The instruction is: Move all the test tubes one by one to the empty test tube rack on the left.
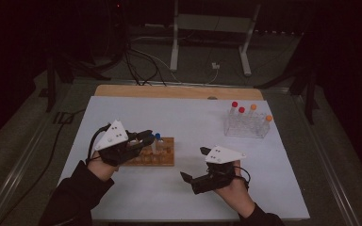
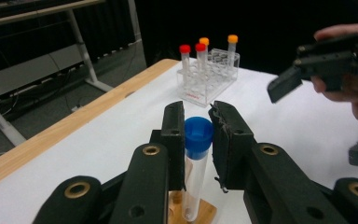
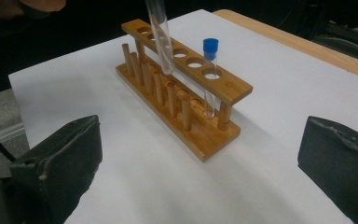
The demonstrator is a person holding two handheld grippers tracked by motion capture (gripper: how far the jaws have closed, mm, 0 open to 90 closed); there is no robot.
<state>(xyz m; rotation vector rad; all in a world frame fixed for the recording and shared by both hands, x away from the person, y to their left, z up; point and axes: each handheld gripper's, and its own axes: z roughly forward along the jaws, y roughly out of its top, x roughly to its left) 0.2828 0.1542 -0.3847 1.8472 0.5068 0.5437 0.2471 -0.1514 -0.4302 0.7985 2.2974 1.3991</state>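
My left gripper (image 2: 198, 126) is shut on a clear tube with a blue cap (image 2: 196, 163), its pads gripping just below the cap. The tube (image 3: 161, 32) hangs slightly tilted, its round lower end just over the top bar of a wooden rack (image 3: 186, 121). A second blue-capped tube (image 3: 209, 74) stands in a hole near that rack's closer end. My right gripper (image 3: 200, 163) is open with nothing between its jaws, a short way off and facing the rack. In the high view the left gripper (image 1: 149, 137) is over the rack (image 1: 162, 159) and the right gripper (image 1: 194, 164) is front and centre.
A clear plastic rack (image 1: 247, 127) with several red- and orange-capped tubes stands at the back right of the white table (image 1: 193, 113). A wooden edge (image 1: 179, 92) runs along the table's far side. Cables and a metal frame lie on the floor beyond.
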